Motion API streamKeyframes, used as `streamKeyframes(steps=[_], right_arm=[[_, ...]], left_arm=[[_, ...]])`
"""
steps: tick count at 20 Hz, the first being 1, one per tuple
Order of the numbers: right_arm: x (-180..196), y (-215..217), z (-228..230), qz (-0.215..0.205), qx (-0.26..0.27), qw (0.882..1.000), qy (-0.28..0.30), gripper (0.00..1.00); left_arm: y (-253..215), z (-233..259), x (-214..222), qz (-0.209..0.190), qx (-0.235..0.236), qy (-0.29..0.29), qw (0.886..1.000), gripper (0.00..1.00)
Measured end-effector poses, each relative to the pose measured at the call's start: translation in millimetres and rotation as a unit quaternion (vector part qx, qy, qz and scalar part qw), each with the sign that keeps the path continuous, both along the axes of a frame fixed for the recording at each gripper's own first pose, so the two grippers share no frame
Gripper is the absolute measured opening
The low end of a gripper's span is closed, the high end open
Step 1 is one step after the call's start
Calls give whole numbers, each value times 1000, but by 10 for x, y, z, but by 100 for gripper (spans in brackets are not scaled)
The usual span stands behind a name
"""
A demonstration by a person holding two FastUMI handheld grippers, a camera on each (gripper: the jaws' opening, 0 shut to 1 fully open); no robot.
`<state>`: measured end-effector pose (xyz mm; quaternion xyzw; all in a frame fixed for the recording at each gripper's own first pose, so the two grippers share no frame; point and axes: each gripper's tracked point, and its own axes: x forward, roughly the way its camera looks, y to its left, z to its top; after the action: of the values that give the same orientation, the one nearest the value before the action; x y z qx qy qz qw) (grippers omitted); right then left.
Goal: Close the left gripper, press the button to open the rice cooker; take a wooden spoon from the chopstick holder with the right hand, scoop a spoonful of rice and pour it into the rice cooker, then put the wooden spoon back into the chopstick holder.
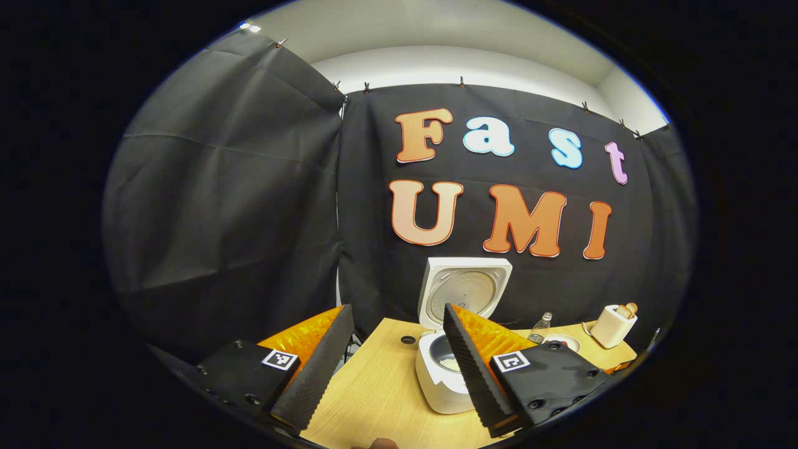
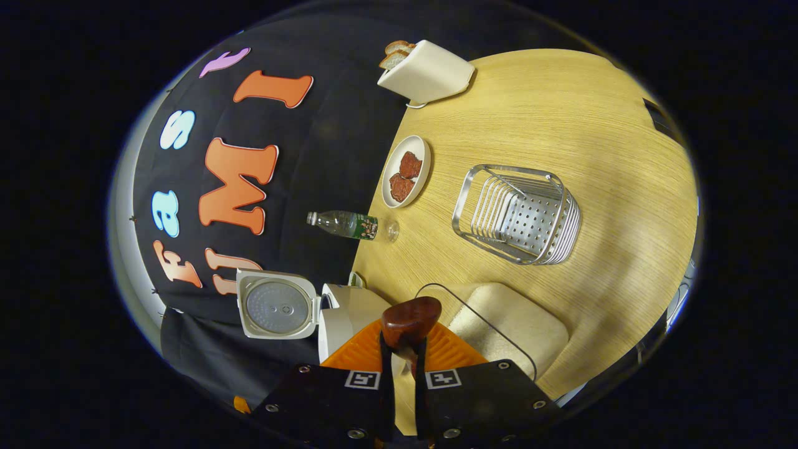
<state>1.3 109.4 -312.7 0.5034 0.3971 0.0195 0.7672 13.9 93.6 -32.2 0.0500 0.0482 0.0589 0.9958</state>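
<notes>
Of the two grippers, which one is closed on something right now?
The right gripper: its fingers are pressed together on the wooden spoon, beside the open rice cooker. The left gripper is spread wide, holding nothing.

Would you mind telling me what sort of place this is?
Probably a mock kitchen in a recording booth: a wooden table against black cloth carries an open rice cooker, a toaster and a metal chopstick holder.

The wooden spoon (image 2: 409, 319) handle is hidden between the right tongs (image 2: 404, 368).
</notes>
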Motion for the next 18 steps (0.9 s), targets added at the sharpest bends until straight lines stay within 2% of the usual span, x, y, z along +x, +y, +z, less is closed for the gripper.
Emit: streamKeyframes(steps=[4, 9, 18], right_arm=[[65, 118, 231, 8, 29, 1000, -3, 12], [223, 361, 552, 16, 59, 998, -13, 12], [642, 990, 1312, 41, 97, 993, -56, 12]], left_arm=[[-7, -3, 25, 0, 9, 1, 1000, 100], [1, 1, 50, -2, 11, 0, 1000, 98], [41, -12, 113, -5, 24, 7, 1000, 100]])
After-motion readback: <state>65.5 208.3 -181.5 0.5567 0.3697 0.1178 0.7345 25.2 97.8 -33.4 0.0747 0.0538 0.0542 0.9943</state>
